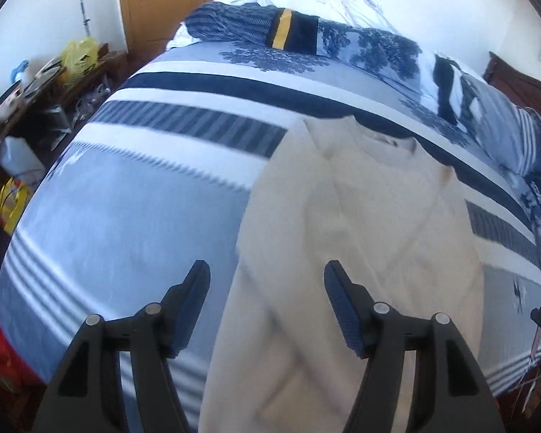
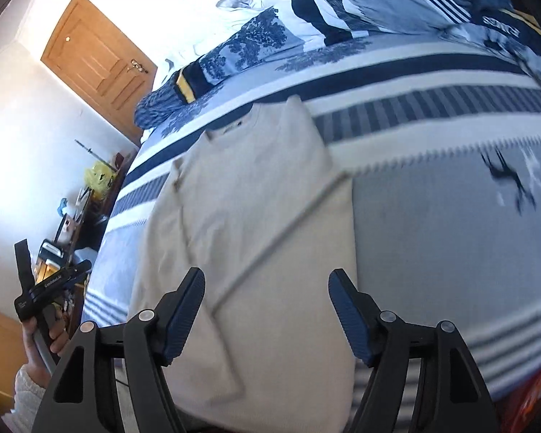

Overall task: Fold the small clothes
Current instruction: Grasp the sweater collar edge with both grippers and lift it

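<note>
A cream long-sleeved top lies flat on the bed, collar toward the far side, both sleeves folded in across its body. My left gripper hovers above its lower left part, open, with nothing between the fingers. In the right wrist view my right gripper hangs above the lower middle of the top, also open and holding nothing. The left gripper shows at the left edge of the right wrist view, held in a hand.
The bed carries a blue, white and navy striped cover. Bunched bedding and pillows lie along its far side. A wooden door and a cluttered side table stand left of the bed.
</note>
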